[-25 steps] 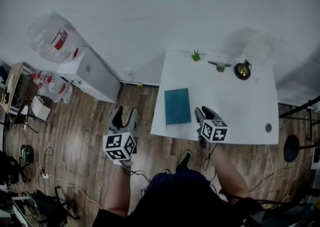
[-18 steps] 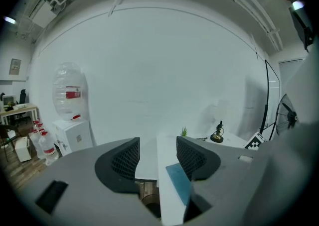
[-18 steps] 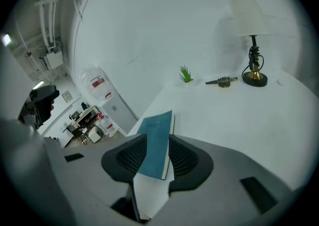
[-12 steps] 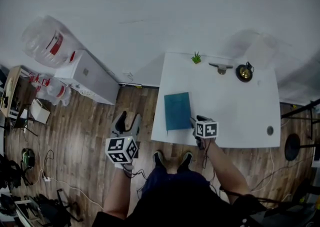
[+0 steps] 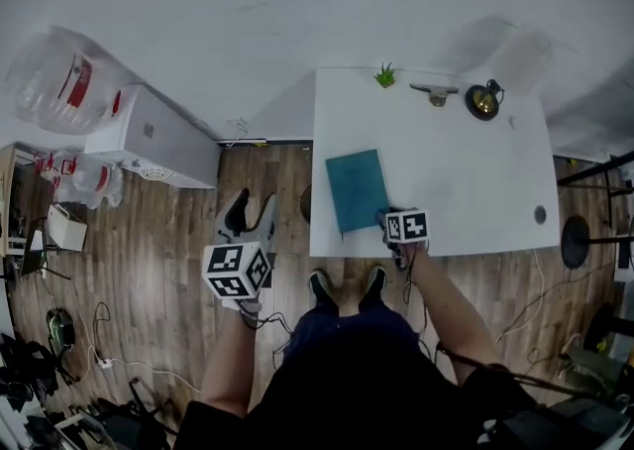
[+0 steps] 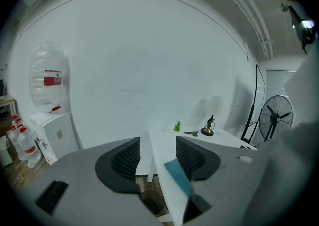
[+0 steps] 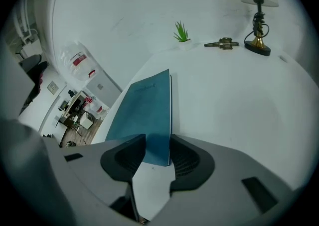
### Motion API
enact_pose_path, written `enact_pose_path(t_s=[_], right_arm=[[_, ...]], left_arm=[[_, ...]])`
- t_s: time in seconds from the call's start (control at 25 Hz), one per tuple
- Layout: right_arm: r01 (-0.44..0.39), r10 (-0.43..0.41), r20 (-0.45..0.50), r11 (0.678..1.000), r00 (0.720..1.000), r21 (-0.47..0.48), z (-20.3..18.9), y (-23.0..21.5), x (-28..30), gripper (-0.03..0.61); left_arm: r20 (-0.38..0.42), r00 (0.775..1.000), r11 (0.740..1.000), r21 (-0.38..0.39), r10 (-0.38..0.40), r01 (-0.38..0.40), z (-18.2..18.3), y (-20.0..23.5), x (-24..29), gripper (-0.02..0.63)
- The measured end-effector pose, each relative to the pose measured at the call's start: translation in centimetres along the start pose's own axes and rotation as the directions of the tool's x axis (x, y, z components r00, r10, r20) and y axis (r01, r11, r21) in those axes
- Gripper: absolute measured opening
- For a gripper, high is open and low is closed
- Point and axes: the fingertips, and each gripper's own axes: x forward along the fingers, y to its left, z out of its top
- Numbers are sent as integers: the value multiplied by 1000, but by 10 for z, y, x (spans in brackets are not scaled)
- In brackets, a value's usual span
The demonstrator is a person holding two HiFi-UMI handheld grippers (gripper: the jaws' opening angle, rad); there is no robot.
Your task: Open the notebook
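Notebook (image 5: 359, 190) lies flat at frame centre, on the worktop's (image 5: 466, 170) left part. It looks light, with a thin, bendy cover. I'd lift the near right corner. Right tongs (image 7: 157, 153) are spread and have just been closing a little, with that corner between them, unpinched. Left tongs (image 6: 157, 155) are spread and empty.

No legible text, red label (image 6: 48, 77) on water jug (image 6: 47, 58) too small to read, notebook (image 7: 144, 110) cover mark blurred

One table (image 5: 466, 190) and on it, count them: one notebook (image 5: 357, 190), one plant (image 5: 384, 74), one lamp (image 5: 483, 101), one small metal piece (image 5: 434, 93). Two grippers: left gripper (image 6: 157, 151), right gripper (image 7: 157, 155). One water dispenser (image 5: 154, 139), one jug (image 5: 59, 81) on top. One fan (image 6: 275, 115).
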Motion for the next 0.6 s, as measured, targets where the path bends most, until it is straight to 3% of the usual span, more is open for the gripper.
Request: enact_pose_path(t_s=[0.12,0.2,0.32,0.6], right_arm=[[6,-6,8,1000,1000,-6,1,0,0,152],[-5,5,15,1000,1000,0,3,-3,-4,107],[-54,49,49,993,998,103,4,-8,-11,48],[-88,66,118,977,991,194,1,-4,-38,31]], left_arm=[[-15,1000,1000,-17,-20,20,-4,9,4,224],[-18,999,999,-21,-36,36,-4,8,7,224],[-20,998,998,-16,-60,60,-2,4,11,222],[-13,994,994,-16,-105,105,5,-15,16,222]])
